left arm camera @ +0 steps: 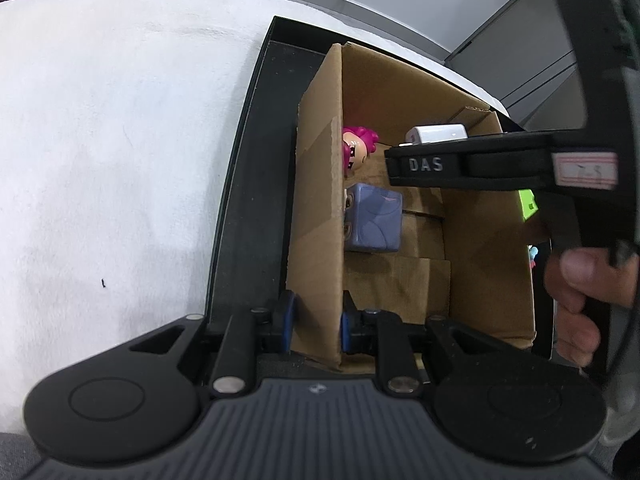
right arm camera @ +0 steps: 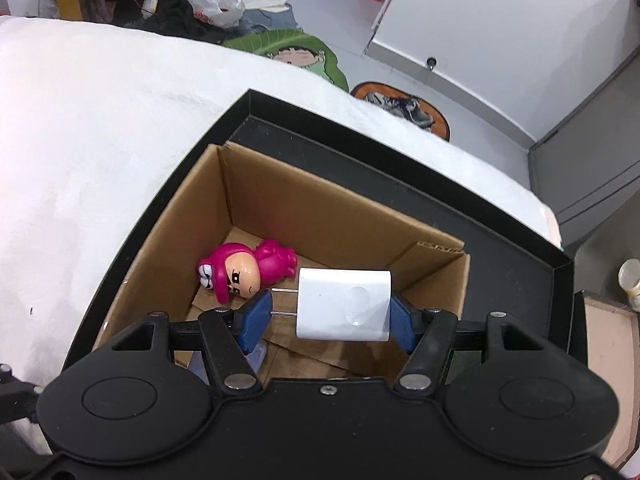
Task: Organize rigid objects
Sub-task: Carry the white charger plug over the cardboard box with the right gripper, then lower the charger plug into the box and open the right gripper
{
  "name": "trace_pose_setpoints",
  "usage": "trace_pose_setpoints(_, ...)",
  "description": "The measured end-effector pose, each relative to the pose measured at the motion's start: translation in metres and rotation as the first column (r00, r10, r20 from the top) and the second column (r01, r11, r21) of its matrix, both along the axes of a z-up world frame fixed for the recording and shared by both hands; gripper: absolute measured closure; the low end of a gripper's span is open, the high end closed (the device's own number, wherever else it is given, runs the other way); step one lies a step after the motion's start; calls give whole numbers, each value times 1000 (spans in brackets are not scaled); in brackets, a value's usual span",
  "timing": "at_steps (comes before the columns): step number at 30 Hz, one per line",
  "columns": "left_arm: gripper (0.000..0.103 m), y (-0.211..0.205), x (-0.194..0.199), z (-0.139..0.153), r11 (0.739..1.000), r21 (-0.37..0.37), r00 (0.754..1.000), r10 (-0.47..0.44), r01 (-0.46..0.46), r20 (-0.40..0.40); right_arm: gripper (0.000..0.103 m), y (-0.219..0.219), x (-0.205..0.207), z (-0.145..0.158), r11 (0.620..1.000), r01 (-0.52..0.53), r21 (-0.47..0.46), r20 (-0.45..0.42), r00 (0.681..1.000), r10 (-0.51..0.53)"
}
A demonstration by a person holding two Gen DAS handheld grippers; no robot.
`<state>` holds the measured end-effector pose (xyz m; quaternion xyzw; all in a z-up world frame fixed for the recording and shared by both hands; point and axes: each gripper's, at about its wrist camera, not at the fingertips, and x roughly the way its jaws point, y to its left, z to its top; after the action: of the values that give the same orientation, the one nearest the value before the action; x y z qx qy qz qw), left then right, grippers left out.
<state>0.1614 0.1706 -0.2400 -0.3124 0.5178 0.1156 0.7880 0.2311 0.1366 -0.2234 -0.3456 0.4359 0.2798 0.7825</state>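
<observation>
The left gripper (left arm camera: 316, 326) pinches a corrugated cardboard box's (left arm camera: 320, 184) wall between blue pads. The right gripper (right arm camera: 331, 316), marked "DAS", clamps a smooth white charger (right arm camera: 344, 306) by prongs and base above the box floor. Ahead of its fingers lies a glossy pink figurine (right arm camera: 244, 270); a lilac cube (left arm camera: 374, 218) rests nearby.

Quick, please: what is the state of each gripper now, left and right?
Left gripper: closed on the cardboard box wall.
Right gripper: holding the white charger above the box.
</observation>
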Motion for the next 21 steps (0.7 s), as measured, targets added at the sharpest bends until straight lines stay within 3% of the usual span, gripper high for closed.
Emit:
trace_pose_setpoints(7,82,1,1,0,1000,-1,1000,-2,2,-4,41,-4,6,-6,999,32,-2,-32,999,-32)
trace_pose_setpoints(21,81,-2,1,1,1000,13,1000,-6,6,-5,40,-39,-19,38,999,6,44,12,1000,-6)
